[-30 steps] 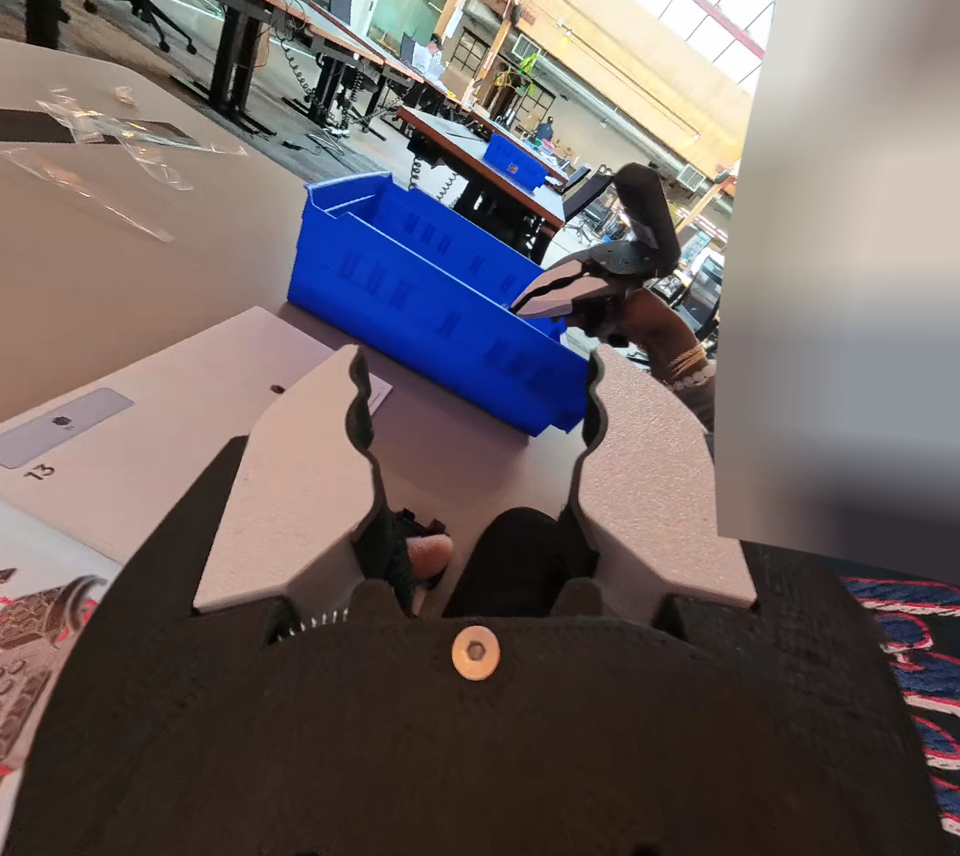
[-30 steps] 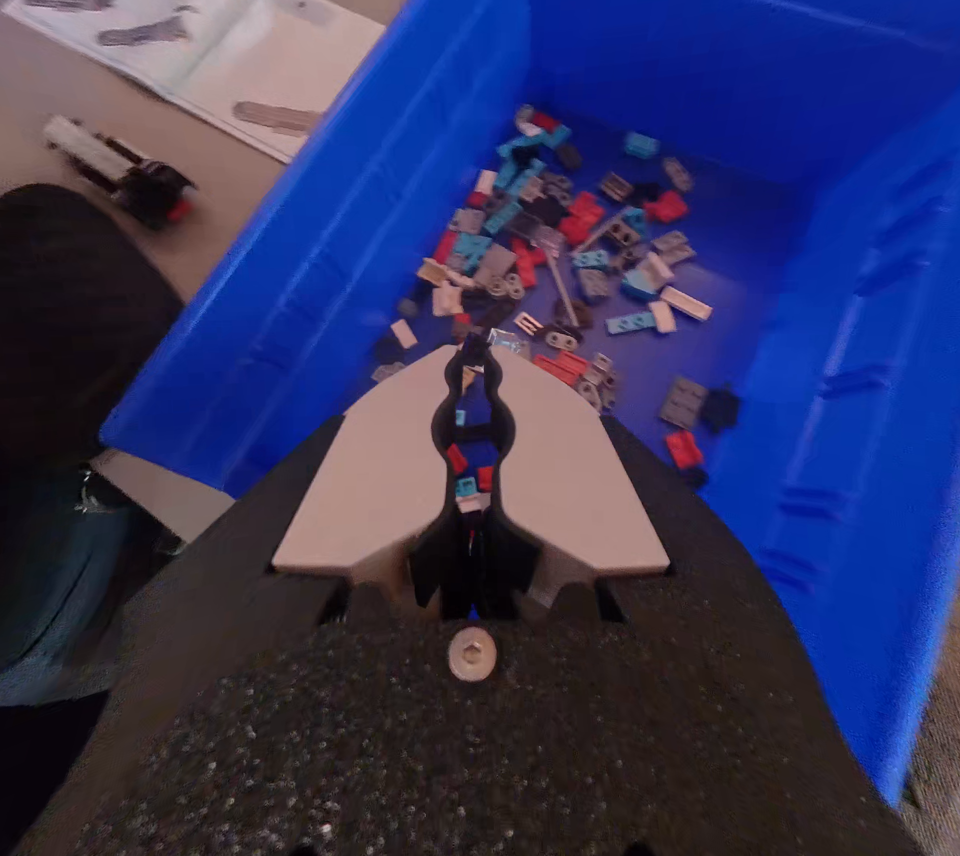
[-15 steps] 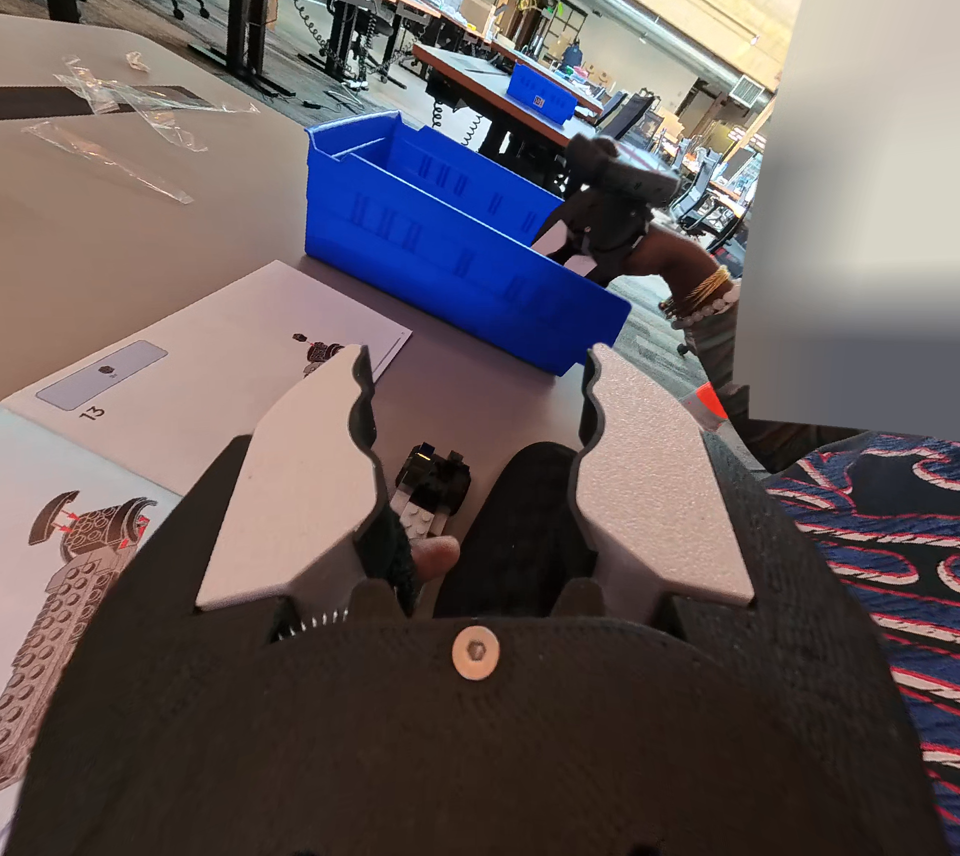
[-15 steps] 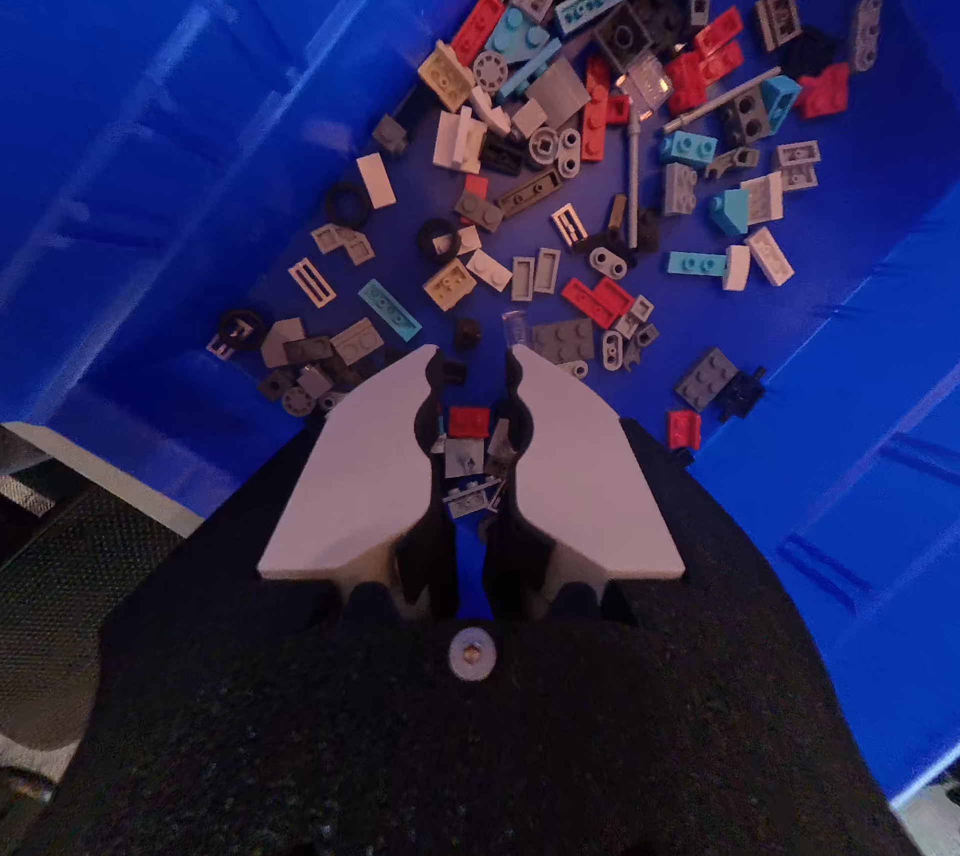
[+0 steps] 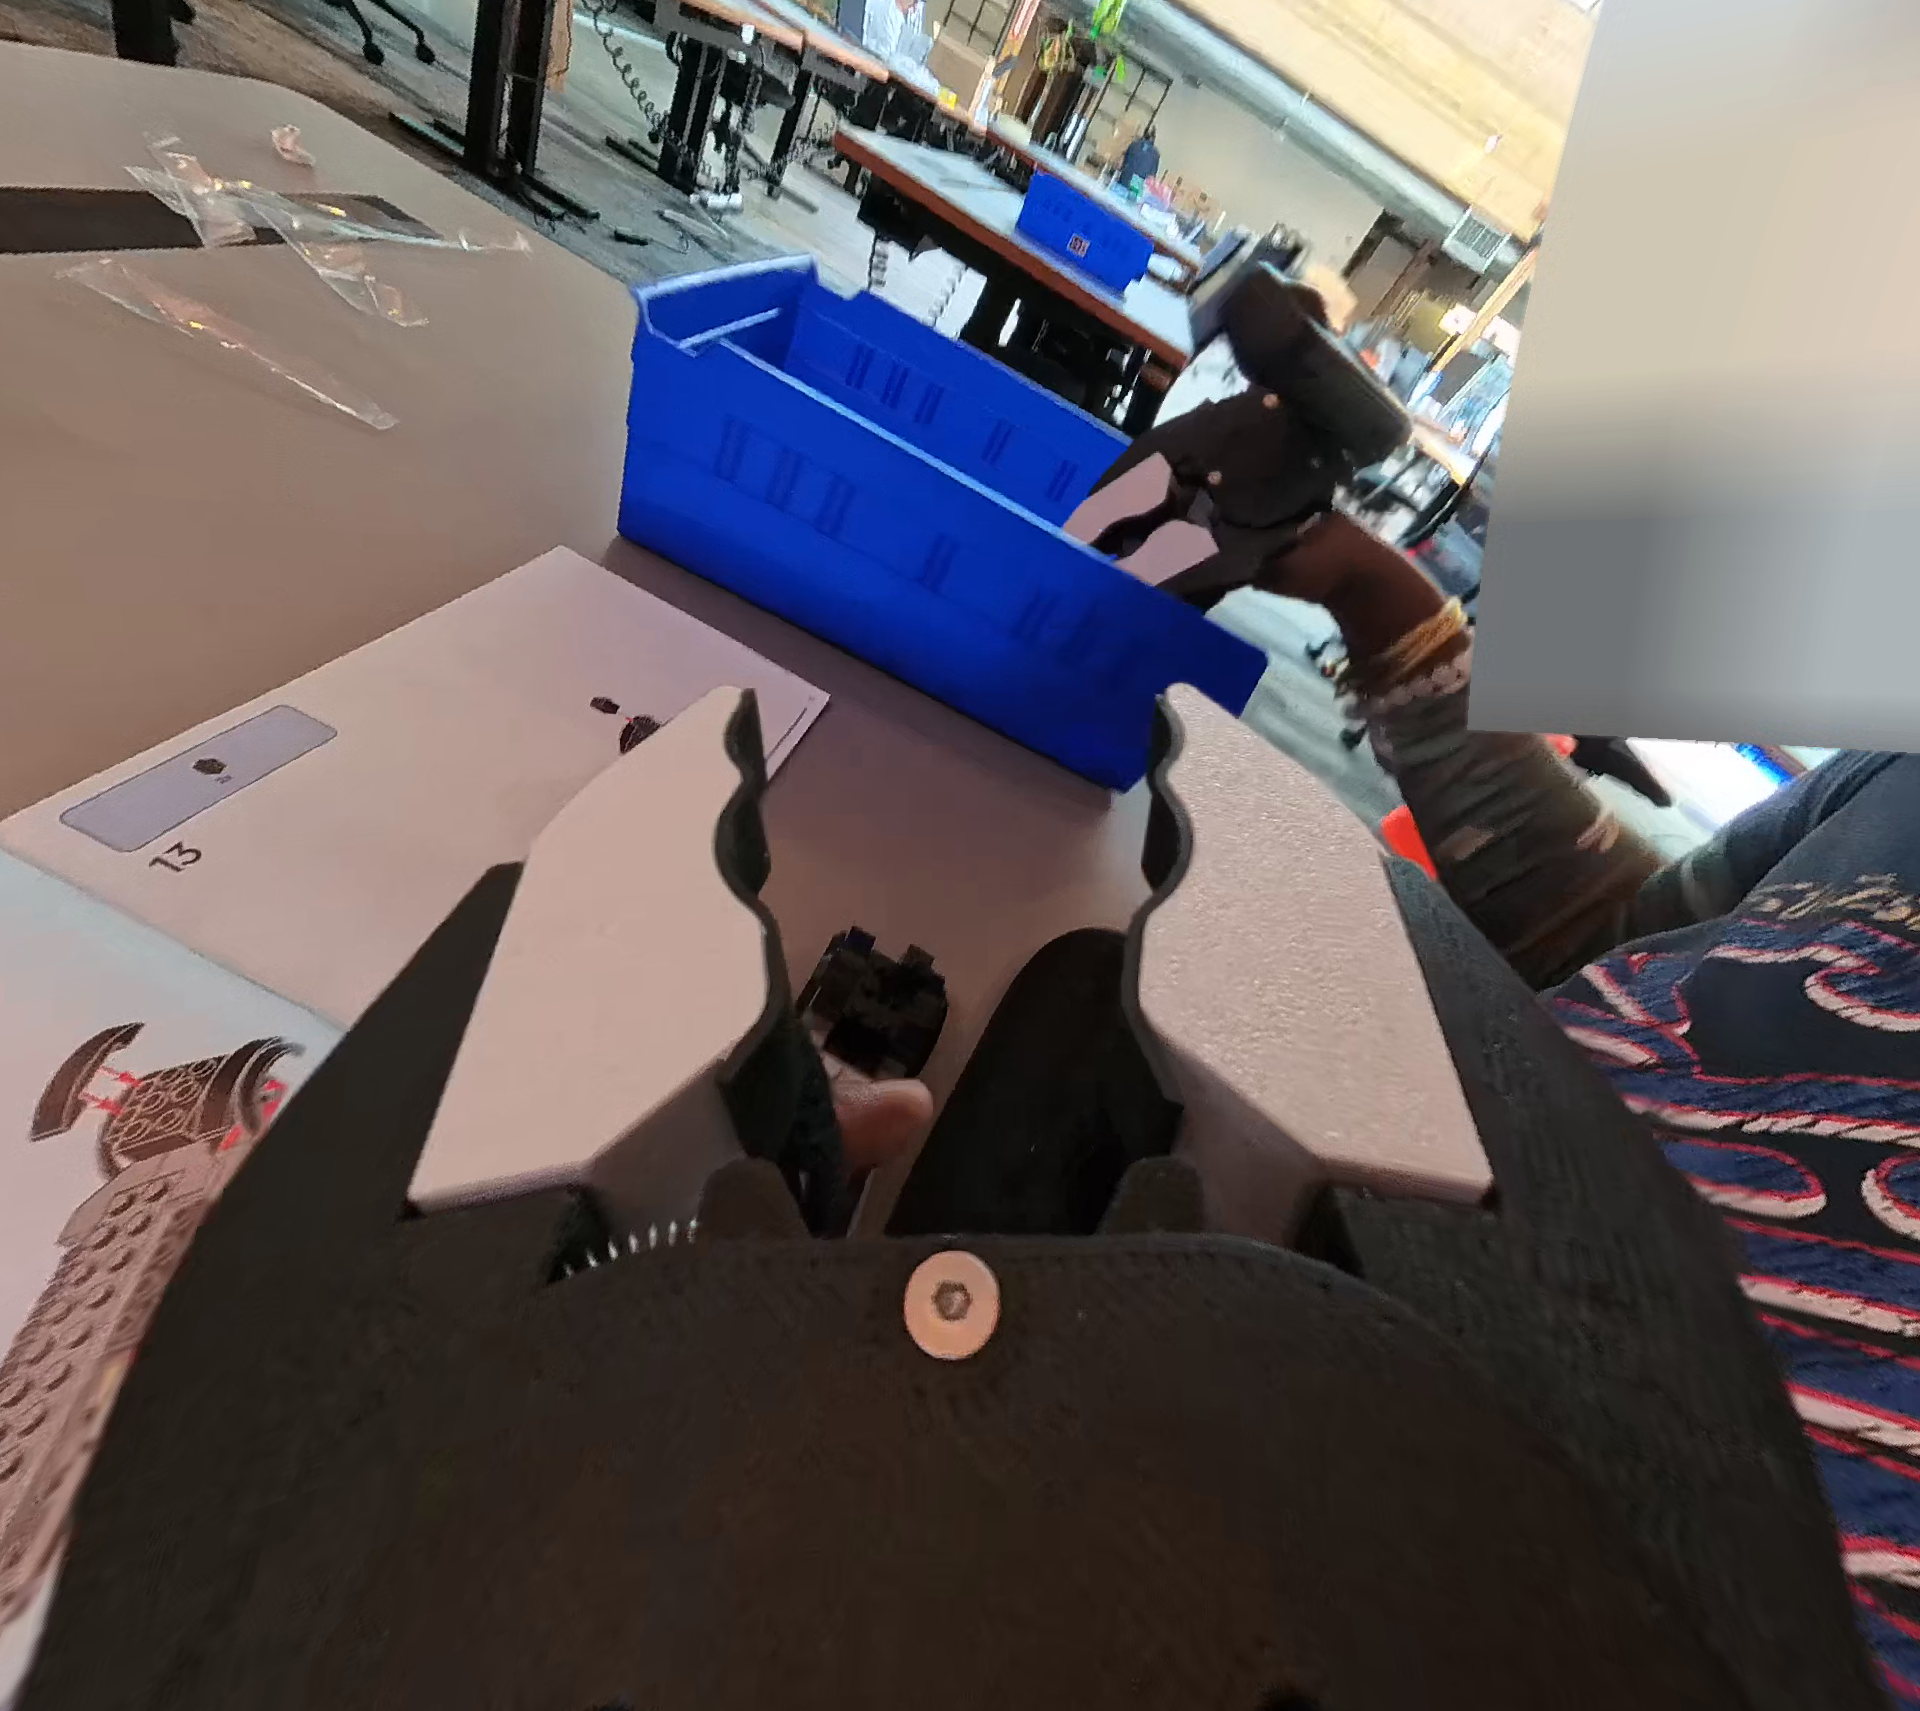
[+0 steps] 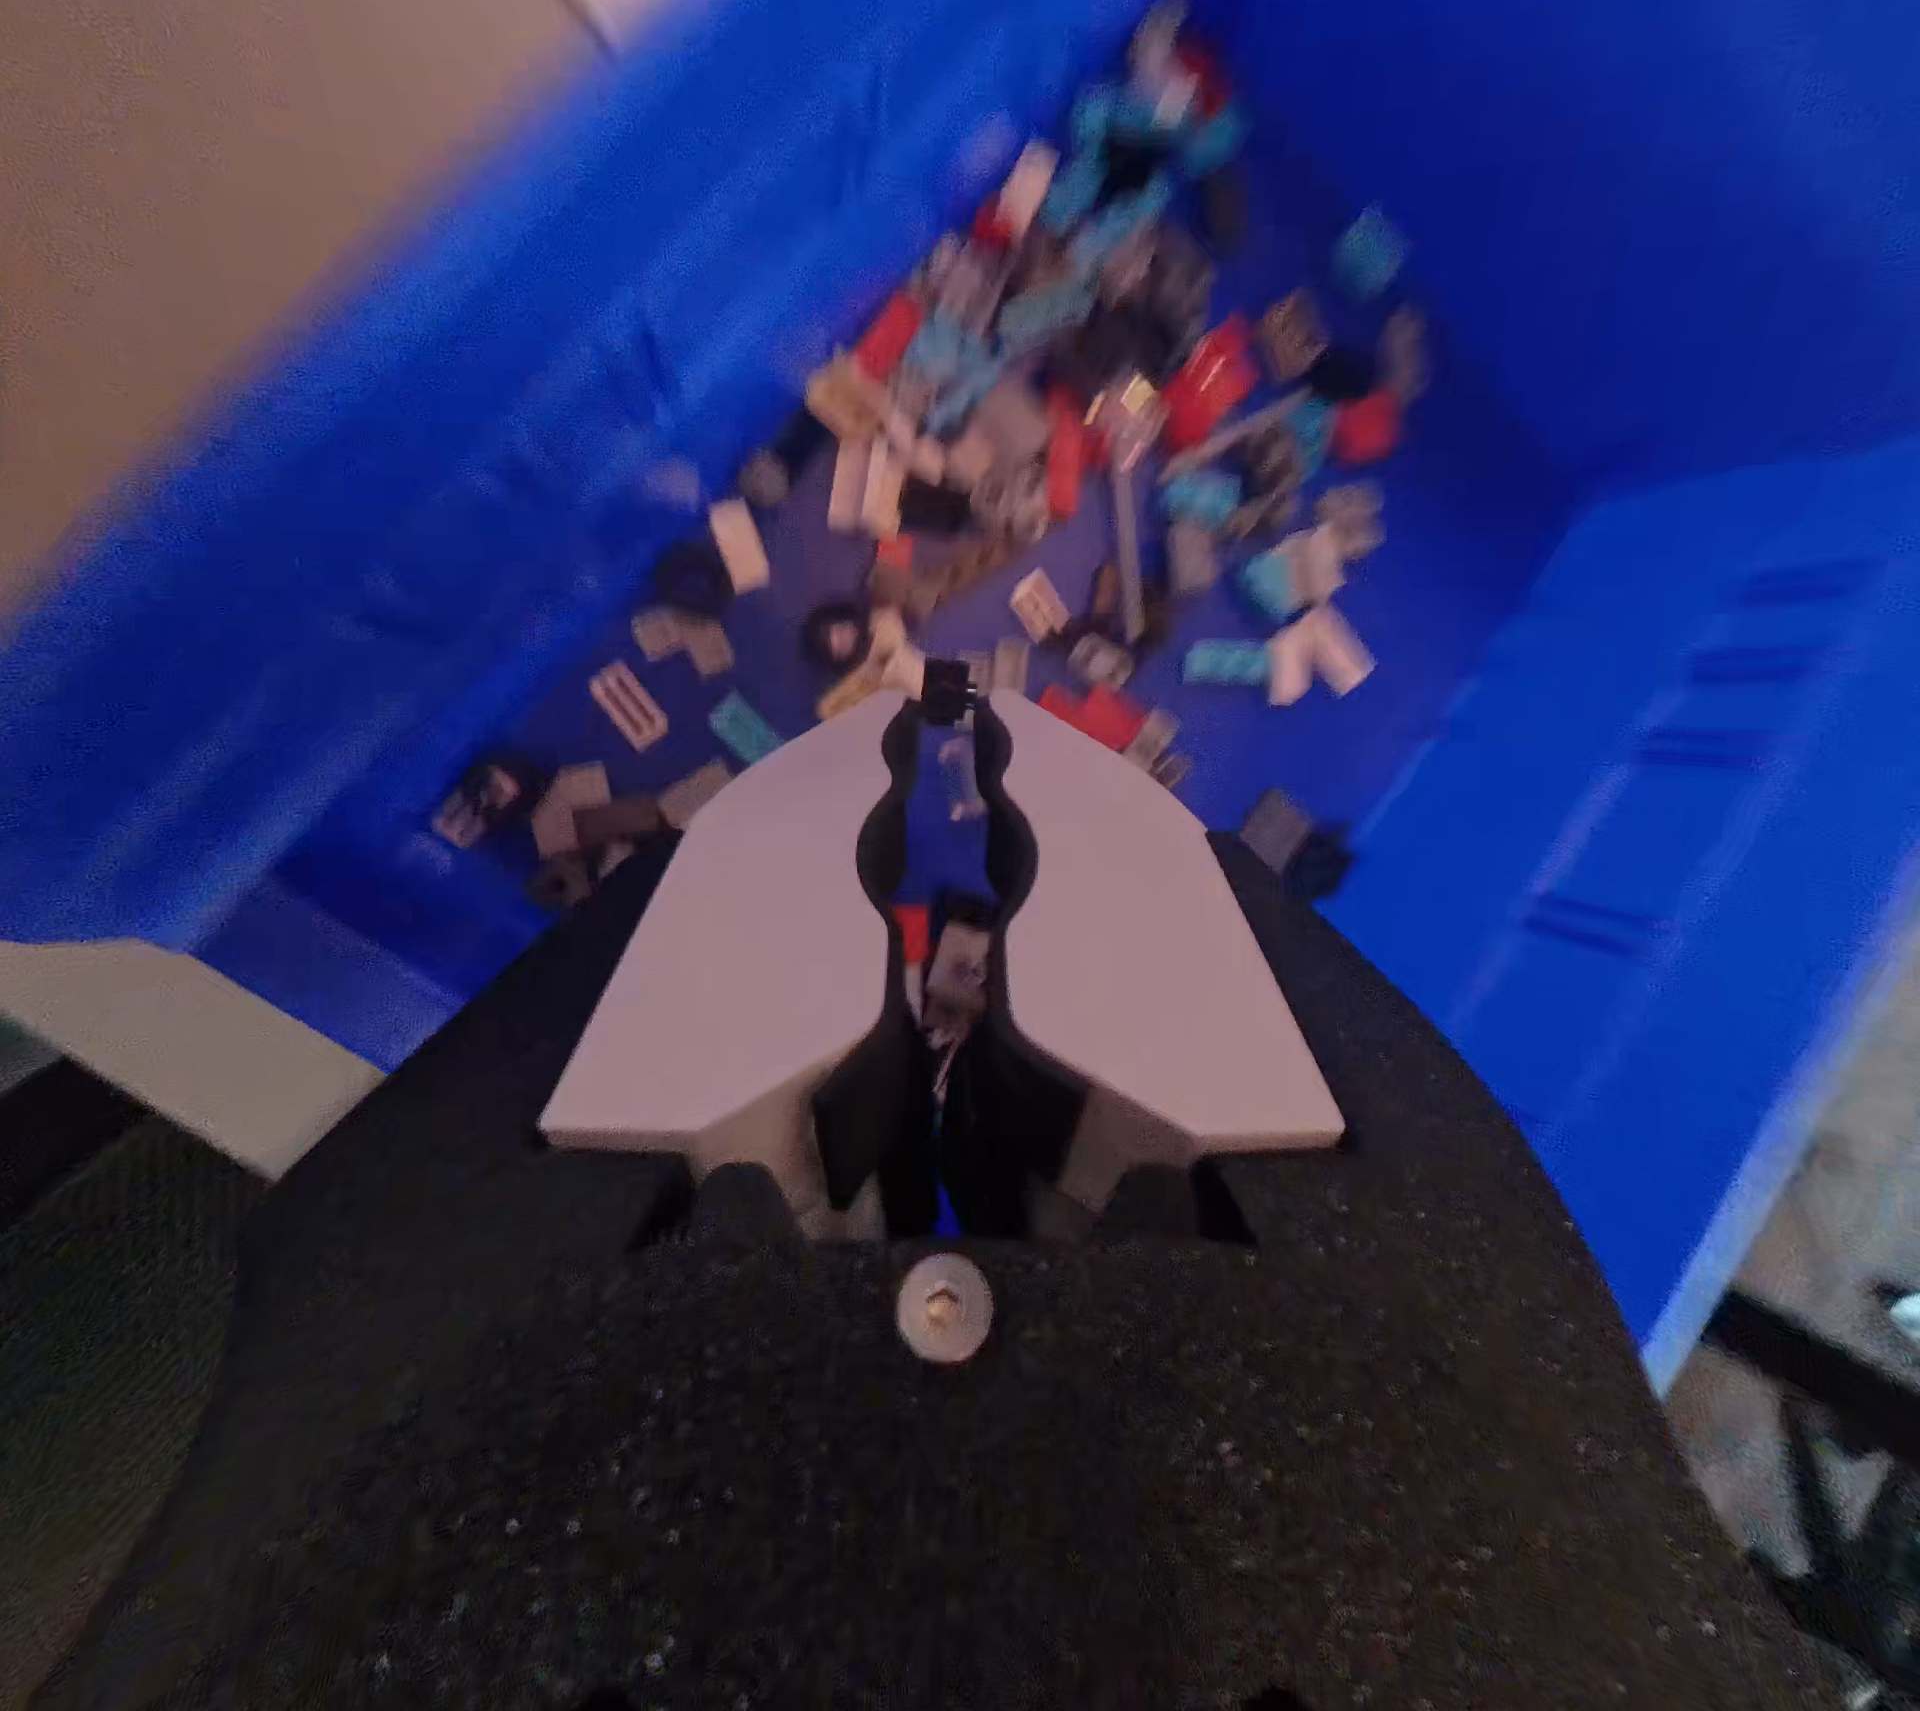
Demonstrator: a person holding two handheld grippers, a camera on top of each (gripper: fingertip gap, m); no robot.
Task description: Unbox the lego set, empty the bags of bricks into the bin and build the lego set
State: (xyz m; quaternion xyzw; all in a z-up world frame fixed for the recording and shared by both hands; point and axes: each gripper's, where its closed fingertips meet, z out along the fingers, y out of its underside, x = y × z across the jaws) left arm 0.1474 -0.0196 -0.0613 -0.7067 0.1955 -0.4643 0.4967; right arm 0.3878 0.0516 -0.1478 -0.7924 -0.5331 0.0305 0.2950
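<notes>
Right tool, nearly closed on a small black brick at its tips, sits over the loose bricks in the blue bin, likely lifting it out for the build; left tool idles wide above the partial model on the counter.

Bare tabletop lies open between the instruction booklet and the blue bin; the bin's tall walls hem in the scattered bricks — entry only from above, where the right gripper, nearly closed, hangs.
</notes>
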